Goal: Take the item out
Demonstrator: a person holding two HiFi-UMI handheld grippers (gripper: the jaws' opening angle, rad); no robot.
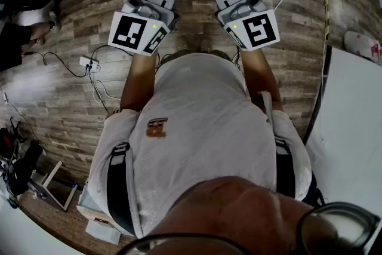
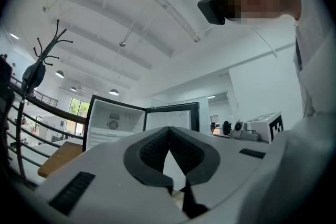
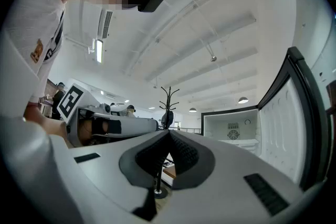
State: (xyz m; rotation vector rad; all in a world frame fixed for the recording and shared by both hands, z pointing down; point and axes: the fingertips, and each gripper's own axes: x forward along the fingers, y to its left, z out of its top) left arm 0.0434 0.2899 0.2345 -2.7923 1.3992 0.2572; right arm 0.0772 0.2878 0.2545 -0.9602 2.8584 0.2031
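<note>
Holding left gripper [image 2: 169, 129] and right gripper [image 3: 169, 134] shut, empty, facing the open fridge [image 2: 111, 124] at twelve o'clock (item not showing; weight and hold point unjudgeable).

Person in a pale grey short-sleeved shirt [image 1: 203, 122]
Small brown logo [image 1: 157, 127] on the chest; dark straps [image 1: 117, 182] down both sides.

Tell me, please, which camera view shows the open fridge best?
The left gripper view: the fridge and its open door sit together in frame. The right gripper view shows its interior, door cropped. The head view doesn't clearly show it.
</note>
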